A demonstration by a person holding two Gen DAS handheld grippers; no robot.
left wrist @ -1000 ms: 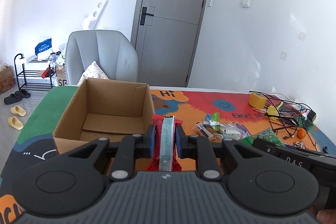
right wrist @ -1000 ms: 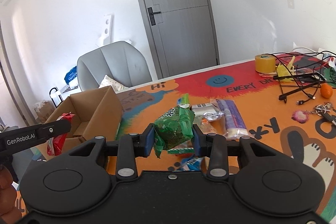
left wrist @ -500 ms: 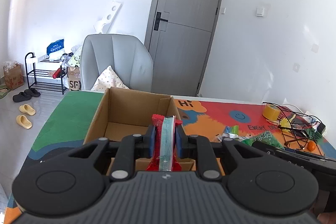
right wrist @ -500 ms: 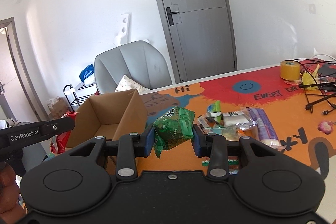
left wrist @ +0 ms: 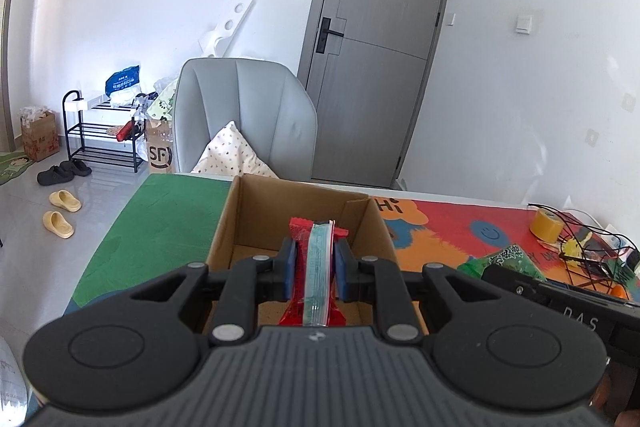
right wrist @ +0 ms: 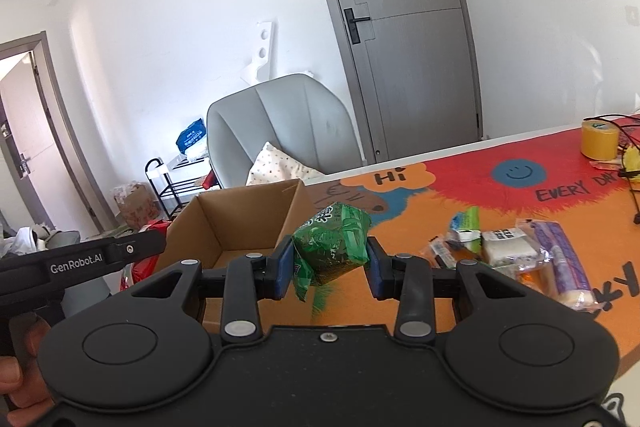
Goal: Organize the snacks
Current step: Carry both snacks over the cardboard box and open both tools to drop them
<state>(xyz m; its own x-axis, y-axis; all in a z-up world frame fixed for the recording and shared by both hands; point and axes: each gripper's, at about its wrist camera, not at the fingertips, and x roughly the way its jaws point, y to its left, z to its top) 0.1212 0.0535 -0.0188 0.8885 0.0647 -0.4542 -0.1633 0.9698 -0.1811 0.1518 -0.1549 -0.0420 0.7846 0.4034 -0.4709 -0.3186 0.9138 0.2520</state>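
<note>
A left tool (left wrist: 313, 269), its black arms ending in blue pads, is clamped tight on a flat red packet (left wrist: 298, 279) with a pale blue-green sealed edge, held on edge above the open cardboard box (left wrist: 244, 223). The packet's glossy film catches the light; its crimped top rises just past the pads. The box is plain brown corrugated board, its flaps standing up and its floor bare where it can be seen.

The right tool (right wrist: 329, 259) is closed on a puffy green packet (right wrist: 334, 247) printed with leaf patterns, its crinkled plastic bulging between the pads and a loose tail hanging below. This packet hangs over the table (right wrist: 420, 211) just right of the box (right wrist: 240, 223), whose near corner lies behind the tool's left pad.

The table carries a bright printed mat in orange, red, blue and green, with a smiley face and lettering. More snacks (right wrist: 516, 251) lie in a loose heap to the right: clear-wrapped white blocks, a purple-striped tube, a small green-topped sachet. A roll of yellow tape (right wrist: 599, 139) stands near the far edge. A grey padded chair (left wrist: 244, 119) with a dotted cushion (left wrist: 232, 155) sits behind the table.
</note>
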